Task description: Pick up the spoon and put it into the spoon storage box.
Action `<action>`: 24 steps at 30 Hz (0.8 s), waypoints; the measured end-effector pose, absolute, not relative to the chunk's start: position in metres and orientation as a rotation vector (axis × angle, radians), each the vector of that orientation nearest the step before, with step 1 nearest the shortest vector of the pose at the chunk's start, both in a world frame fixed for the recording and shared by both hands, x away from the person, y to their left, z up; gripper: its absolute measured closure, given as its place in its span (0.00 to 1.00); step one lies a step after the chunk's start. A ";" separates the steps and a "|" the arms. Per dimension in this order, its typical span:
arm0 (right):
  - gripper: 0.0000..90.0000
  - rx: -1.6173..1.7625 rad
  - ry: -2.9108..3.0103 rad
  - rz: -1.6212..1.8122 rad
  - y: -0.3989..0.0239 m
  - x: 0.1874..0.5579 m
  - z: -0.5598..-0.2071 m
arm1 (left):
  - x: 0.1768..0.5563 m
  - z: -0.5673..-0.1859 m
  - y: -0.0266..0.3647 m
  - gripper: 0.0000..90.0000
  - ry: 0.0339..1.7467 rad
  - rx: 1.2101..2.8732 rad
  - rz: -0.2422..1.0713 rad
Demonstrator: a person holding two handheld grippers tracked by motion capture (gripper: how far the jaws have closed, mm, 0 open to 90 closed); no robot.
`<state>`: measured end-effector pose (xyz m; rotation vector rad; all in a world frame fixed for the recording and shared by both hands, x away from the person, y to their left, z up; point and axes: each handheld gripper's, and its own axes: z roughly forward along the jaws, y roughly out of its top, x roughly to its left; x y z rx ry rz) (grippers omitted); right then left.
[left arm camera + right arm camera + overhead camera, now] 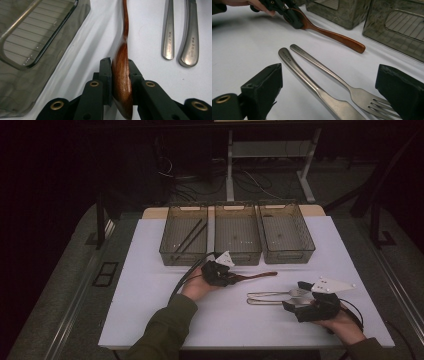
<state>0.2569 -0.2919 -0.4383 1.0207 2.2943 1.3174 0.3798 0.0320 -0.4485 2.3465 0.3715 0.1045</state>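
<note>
A brown wooden spoon lies on the white table, its handle pointing right. My left gripper is shut on the spoon's bowl. In the left gripper view both pads press the bowl, which stands on edge between them. A steel fork and a steel knife lie side by side at the right. My right gripper stands open around their head ends. The fork and the knife pass between its wide-apart fingers without touching them.
Three translucent grey bins stand in a row at the back: the left bin holds two dark sticks, the middle bin and the right bin look bare. The table's front edge runs just behind both hands.
</note>
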 end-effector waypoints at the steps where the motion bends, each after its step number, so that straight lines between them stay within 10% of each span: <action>1: 0.08 1.018 2.301 1.319 -0.292 0.257 -0.438 | 0.380 -0.448 0.032 0.87 0.370 2.347 0.104; 24: 0.08 1.024 2.288 1.337 -0.290 0.256 -0.440 | 0.378 -0.424 0.039 0.87 0.382 2.264 0.056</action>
